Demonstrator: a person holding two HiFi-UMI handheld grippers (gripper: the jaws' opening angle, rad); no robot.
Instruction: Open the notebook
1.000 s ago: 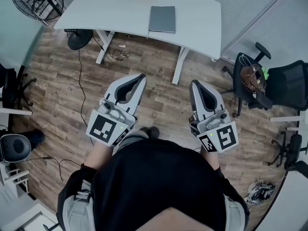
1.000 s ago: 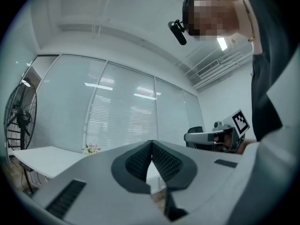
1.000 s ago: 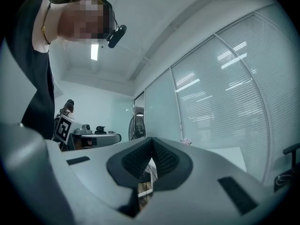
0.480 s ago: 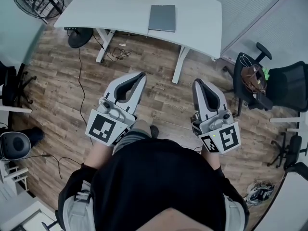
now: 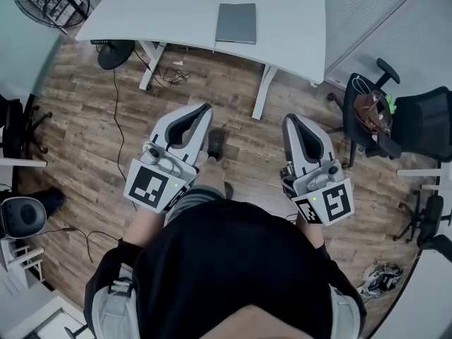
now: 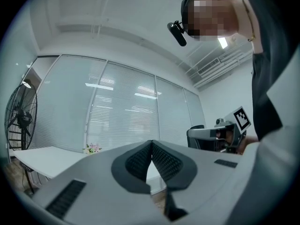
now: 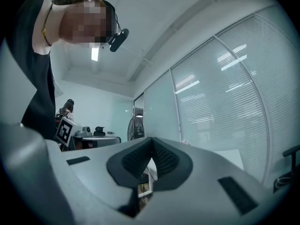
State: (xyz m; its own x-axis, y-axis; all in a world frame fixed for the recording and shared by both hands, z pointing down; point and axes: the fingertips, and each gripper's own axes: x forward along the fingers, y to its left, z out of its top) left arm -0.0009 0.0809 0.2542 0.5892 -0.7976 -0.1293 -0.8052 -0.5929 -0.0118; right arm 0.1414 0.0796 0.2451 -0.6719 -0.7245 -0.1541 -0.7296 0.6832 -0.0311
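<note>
Notebook (image 5: pixel 236 23) lies closed on the white desk (image 5: pixel 162 13), well apart from the left gripper (image 5: pixel 205 109) and right gripper (image 5: pixel 287 119), both clenched empty.

No words, brand names, numbers or signs can be read on anything in view

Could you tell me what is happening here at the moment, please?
A person stands on the wooden floor with a gripper in each hand, facing a white desk. The left gripper and the right gripper are both shut and empty, held out roughly level in front of the body. The grey notebook lies closed on the desk, well ahead of both grippers, so opening it has not begun.
</note>
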